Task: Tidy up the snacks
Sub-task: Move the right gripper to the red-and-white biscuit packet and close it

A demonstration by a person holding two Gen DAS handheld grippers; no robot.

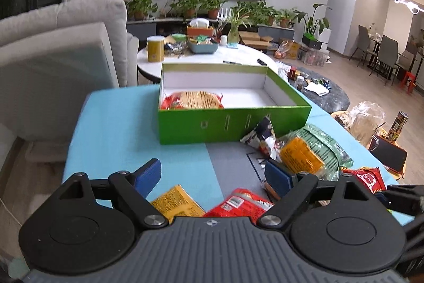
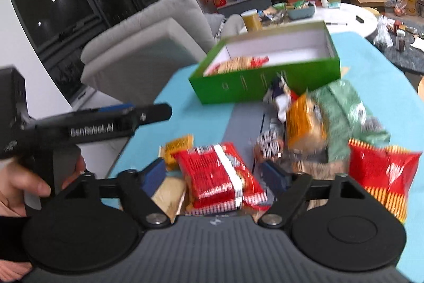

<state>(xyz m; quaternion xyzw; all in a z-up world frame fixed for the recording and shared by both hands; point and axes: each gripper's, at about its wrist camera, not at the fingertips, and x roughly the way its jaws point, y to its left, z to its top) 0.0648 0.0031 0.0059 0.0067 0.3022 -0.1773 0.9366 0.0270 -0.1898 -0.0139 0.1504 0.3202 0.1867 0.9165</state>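
A green box (image 1: 233, 123) with a white inside stands on the blue table and holds one red-and-tan cracker pack (image 1: 193, 100) at its left end. The box also shows in the right wrist view (image 2: 267, 82). Loose snacks lie in front of it: a yellow pack (image 1: 300, 154), a green bag (image 1: 326, 145), a red pack (image 1: 238, 203), another yellow pack (image 1: 176, 202). My left gripper (image 1: 212, 174) is open and empty above them. My right gripper (image 2: 214, 171) is open, its fingers either side of a red cracker pack (image 2: 220, 174). A red bag (image 2: 381, 171) lies to the right.
A grey sofa (image 1: 61, 44) stands left of the table. A round white table (image 1: 201, 57) with a yellow can (image 1: 155, 48) and clutter is behind the box. A can (image 1: 397, 126) and plastic bag (image 1: 365, 118) sit at the right. My left gripper's body (image 2: 87, 123) crosses the right wrist view.
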